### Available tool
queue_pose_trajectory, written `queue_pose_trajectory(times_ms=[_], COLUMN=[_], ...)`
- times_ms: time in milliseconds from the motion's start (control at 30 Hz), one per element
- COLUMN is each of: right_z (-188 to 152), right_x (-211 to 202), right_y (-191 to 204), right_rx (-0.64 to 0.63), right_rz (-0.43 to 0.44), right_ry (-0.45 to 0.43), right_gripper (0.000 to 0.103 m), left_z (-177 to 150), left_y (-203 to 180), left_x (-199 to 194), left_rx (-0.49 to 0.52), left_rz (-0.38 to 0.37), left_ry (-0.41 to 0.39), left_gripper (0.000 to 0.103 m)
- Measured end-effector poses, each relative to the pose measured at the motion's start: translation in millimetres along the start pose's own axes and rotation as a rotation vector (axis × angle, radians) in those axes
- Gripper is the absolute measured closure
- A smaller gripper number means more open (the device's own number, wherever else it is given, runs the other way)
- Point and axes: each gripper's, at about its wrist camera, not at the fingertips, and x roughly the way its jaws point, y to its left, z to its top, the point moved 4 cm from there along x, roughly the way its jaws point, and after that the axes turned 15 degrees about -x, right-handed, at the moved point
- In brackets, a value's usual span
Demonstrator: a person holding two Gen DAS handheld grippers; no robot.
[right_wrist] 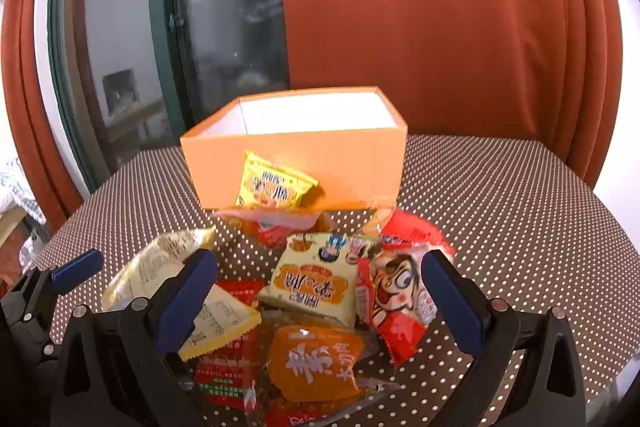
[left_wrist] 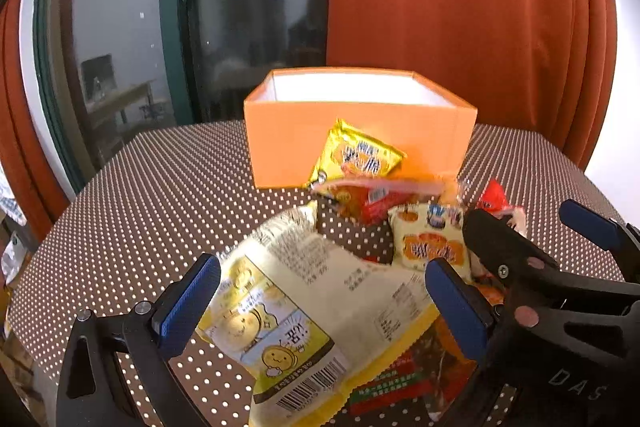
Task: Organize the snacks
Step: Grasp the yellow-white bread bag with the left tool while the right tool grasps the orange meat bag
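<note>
We look forward along each gripper's two fingers, low over the dotted tablecloth (left_wrist: 140, 195) and close to the snack pile, both views facing the orange box (left_wrist: 360, 147) with the red curtain (left_wrist: 460, 7) behind it. From the left gripper (left_wrist: 320, 301) the box sits ahead and slightly right, and the right gripper (left_wrist: 516, 247) juts in at our right edge. From the right gripper (right_wrist: 320, 301) the box (right_wrist: 292, 163) lies ahead and slightly left, the left gripper (right_wrist: 76, 271) shows at our left edge, and both views share box, pile, cloth, curtain and window (right_wrist: 128, 27).
</note>
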Motion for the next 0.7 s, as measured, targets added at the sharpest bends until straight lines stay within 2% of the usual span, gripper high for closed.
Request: queue_pose_trajectory(times_ms=[167,600,667,700], right_z=[-9,-24,-25,-25], right_x=[12,35,37,37], right_y=[6,17,17,17], right_rx=[-0.002,-0.009,-0.01,-0.012], right_rz=[0.019,0.055,0.053,0.053], right_ry=[0.044,0.114,0.119,0.122], right_gripper=[0.0,0.0,0.0,0.0], left_z=[-7,-21,-21,-21], left_y=[6,3,3,2], left_x=[17,31,33,32], left_rx=[-0.005,-0.002,0.0,0.007], left_rz=[0.013,-0.006,-0.002,0.002], left_ry=[0.047,0.08,0.076,0.07], left_gripper=[0.0,0.001,0.008,0.019])
